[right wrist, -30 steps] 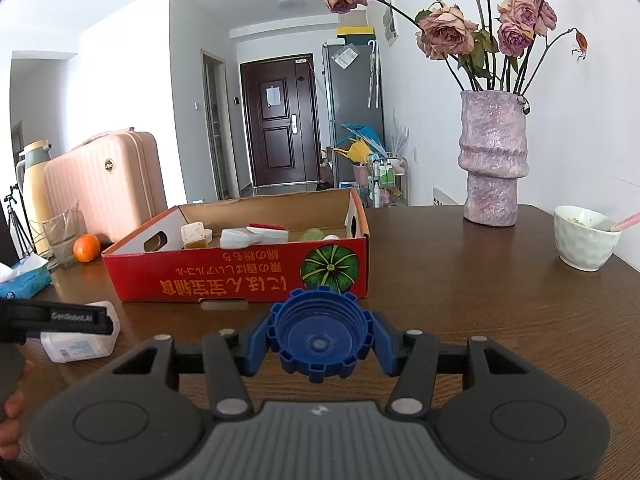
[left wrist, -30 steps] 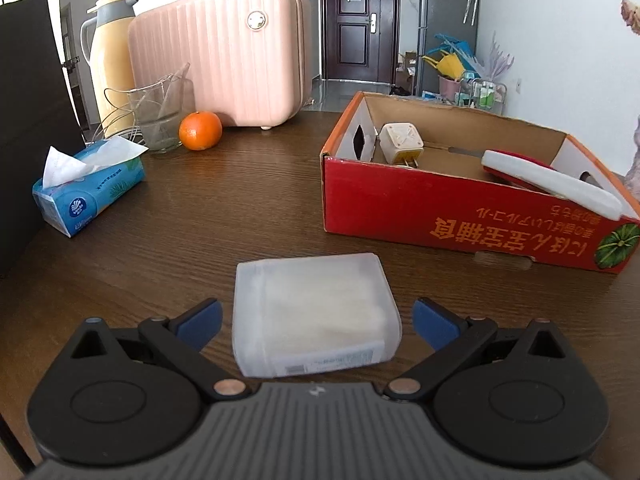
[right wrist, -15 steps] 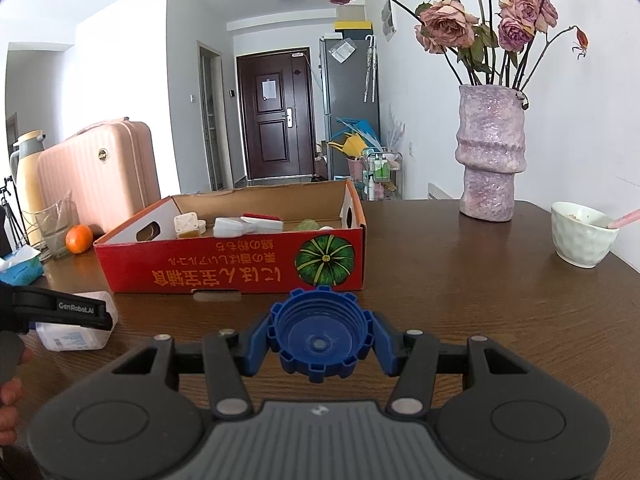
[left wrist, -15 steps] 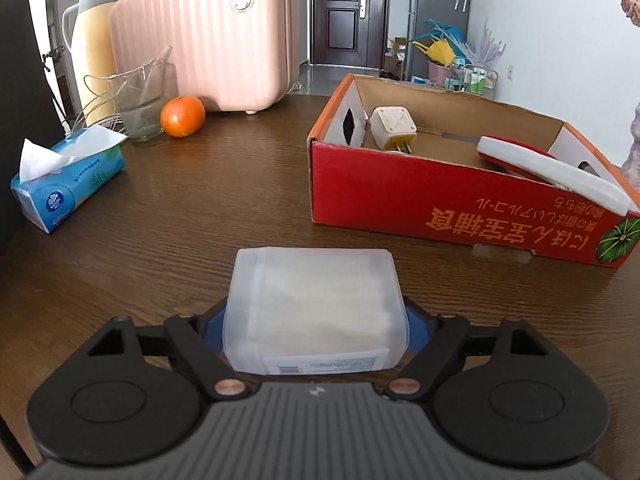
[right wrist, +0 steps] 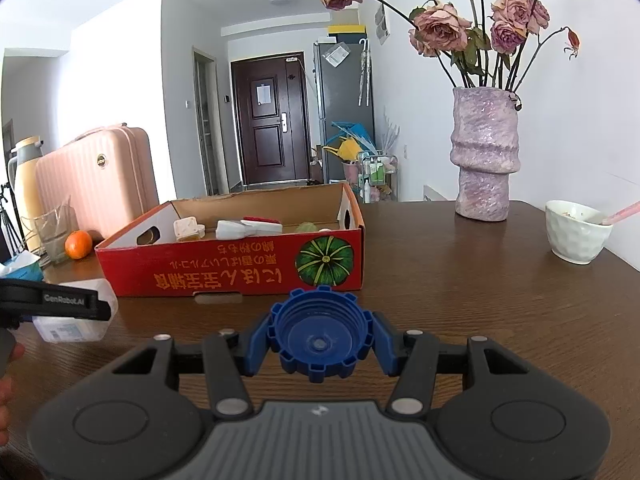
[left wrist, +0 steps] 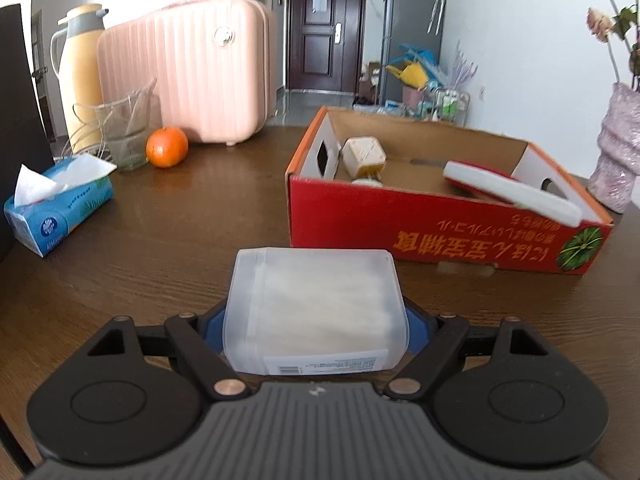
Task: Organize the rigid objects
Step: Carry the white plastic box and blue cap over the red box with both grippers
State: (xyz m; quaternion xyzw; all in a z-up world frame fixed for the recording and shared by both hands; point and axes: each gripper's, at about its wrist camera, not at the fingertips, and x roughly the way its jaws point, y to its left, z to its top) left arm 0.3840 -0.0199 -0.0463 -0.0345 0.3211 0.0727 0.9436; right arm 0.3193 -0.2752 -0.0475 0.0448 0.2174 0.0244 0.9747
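A second ago my left gripper (left wrist: 316, 322) stood wide open on either side of the frosted translucent plastic box (left wrist: 314, 312); now its blue pads are pressed against the box's two long sides, so I have it clamped, and the table seems to sit a little lower beneath it than before, which I read as the lift having begun. That suggests the pick is done on this side and the carry to the red cardboard carton (left wrist: 436, 222) comes next. The box is a rounded rectangular tub, cloudy white with pale contents I cannot make out, a thin lid seam near its left end and a printed barcode label on the face nearest me. It sits over the near edge of the dark wooden table (left wrist: 160, 240), short of the carton's printed front wall. My right gripper (right wrist: 322, 340) is unchanged, closed on the ridged blue plastic screw cap (right wrist: 320, 336), hollow side towards the camera, also held short of the carton's front wall. Inside the carton I see a cream cube-shaped plug adapter (left wrist: 363, 156) near the left end and a long white and red item (left wrist: 512, 196) leaning towards the right.
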